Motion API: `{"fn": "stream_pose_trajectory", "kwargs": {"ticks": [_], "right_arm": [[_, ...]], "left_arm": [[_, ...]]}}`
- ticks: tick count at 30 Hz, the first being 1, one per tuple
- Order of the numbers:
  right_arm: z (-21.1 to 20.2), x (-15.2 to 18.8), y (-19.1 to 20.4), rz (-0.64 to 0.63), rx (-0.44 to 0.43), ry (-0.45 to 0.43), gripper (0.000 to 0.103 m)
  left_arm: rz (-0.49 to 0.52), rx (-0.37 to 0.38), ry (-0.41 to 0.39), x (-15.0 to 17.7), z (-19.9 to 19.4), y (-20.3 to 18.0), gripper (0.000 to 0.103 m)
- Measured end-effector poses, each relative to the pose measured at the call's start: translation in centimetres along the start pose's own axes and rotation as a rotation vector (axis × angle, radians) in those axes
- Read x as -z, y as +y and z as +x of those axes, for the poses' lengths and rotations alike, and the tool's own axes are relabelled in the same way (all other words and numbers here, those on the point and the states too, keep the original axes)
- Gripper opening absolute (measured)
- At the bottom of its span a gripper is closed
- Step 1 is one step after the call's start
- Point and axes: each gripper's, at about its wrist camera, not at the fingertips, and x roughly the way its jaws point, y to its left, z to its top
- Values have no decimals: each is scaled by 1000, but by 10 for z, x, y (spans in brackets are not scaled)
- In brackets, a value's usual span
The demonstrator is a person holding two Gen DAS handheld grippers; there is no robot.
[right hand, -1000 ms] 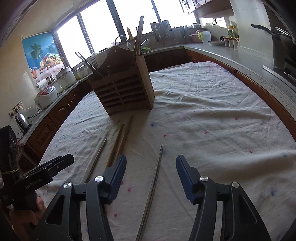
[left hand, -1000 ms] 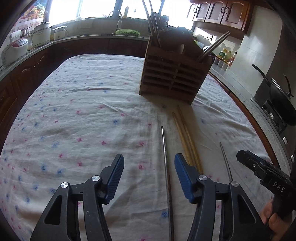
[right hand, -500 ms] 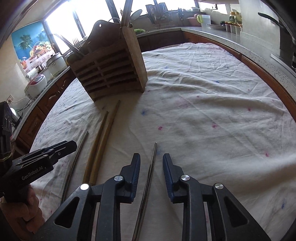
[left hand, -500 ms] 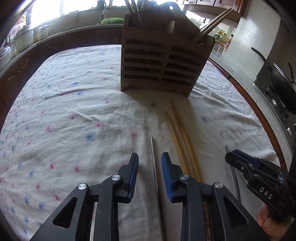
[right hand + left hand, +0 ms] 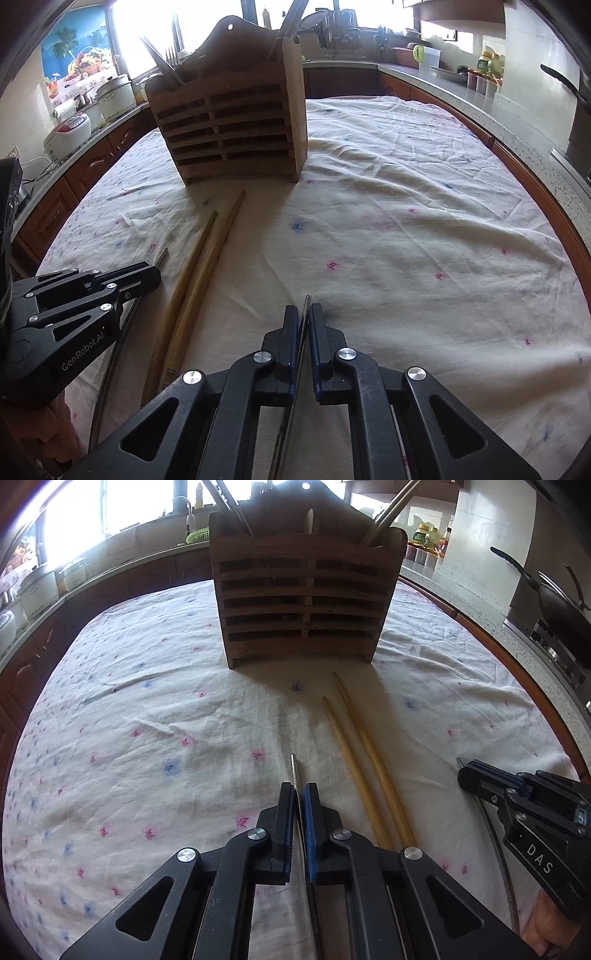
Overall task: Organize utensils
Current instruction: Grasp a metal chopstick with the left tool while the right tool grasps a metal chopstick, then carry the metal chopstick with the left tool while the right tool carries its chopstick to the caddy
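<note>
Two metal chopsticks lie on the cloth, and each gripper is clamped on one. In the left wrist view, the left gripper (image 5: 300,794) at lower centre has just closed its jaws on a metal chopstick (image 5: 294,770), whose tip pokes out just beyond the fingertips. In the right wrist view, the right gripper (image 5: 303,315) at lower centre has likewise just closed its jaws on the other metal chopstick (image 5: 306,303), its tip showing just past the pads.

Between the two metal sticks lie two wooden chopsticks (image 5: 354,753), side by side and nearly touching, pointing toward the holder (image 5: 303,602). Their far ends stop just short of its base.

The holder, a slatted wooden box, stands upright at upper centre of both views. Utensils rise from its top: dark handles on the left, wooden sticks leaning out on the right in the left wrist view.

All of this rests on a white cloth (image 5: 147,716) with small pink and blue marks. Kitchen counters (image 5: 461,92) curve around it, with a rice cooker (image 5: 70,131) at upper left in the right wrist view and a pan (image 5: 546,594) at upper right in the left wrist view.
</note>
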Motion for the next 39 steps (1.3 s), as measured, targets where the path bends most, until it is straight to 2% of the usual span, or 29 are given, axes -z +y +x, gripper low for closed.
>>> {"fn": "stream_pose_trajectory", "kwargs": {"ticks": [3, 6, 10, 19, 29, 39], "right_arm": [[-5, 1, -7, 42, -39, -8, 5], [-18, 2, -10, 71, -75, -42, 4], [-44, -3, -12, 81, -113, -93, 4], [-109, -21, -15, 96, -168, -244, 4], [-166, -38, -3, 63, -209, -402, 4], [-173, -49, -4, 57, -215, -444, 4]], "left_arm": [[-29, 27, -3, 4, -8, 7, 3], [-81, 88, -25, 8, -24, 17, 3], [-141, 160, -84, 10, -56, 32, 3], [-182, 234, -242, 20, -136, 54, 3], [-197, 270, -362, 32, -195, 68, 3], [-200, 258, -417, 33, -208, 74, 3]]}}
